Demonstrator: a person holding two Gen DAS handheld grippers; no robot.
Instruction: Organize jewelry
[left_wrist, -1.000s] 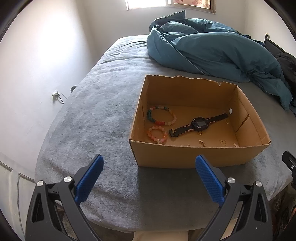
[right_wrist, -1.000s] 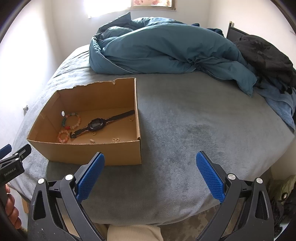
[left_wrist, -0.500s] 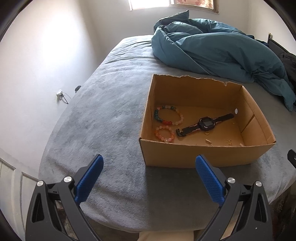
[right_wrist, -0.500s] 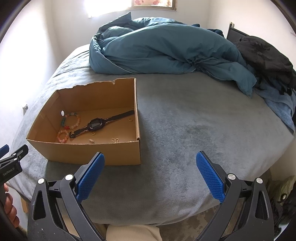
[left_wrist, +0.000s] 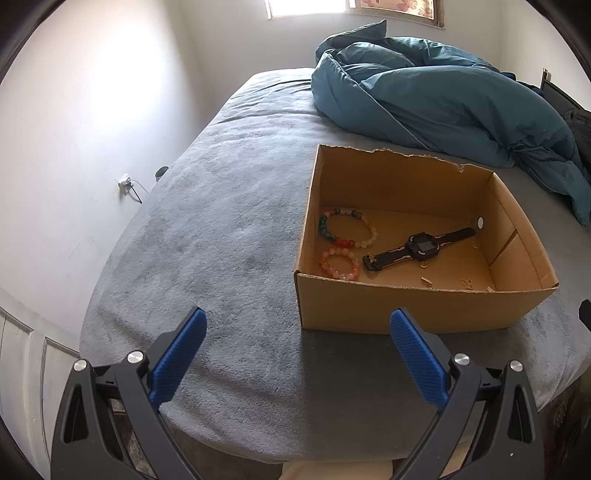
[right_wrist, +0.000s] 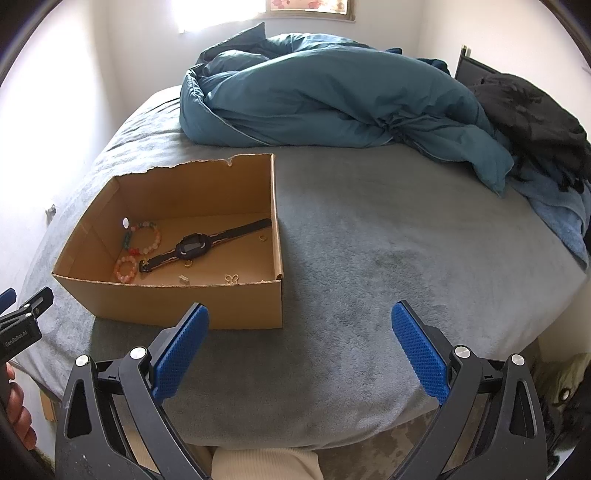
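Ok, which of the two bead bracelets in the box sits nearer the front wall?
The smaller pink-orange bracelet, right behind the cardboard box's front wall. The larger bracelet, with green and red beads, lies farther back.

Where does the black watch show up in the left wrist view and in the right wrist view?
Left wrist: the black watch lies right of centre, on the floor of the cardboard box, right of the bead bracelets.
Right wrist: the watch lies left of centre, in the same box.
Shared landmark: the torn back rim of the box.
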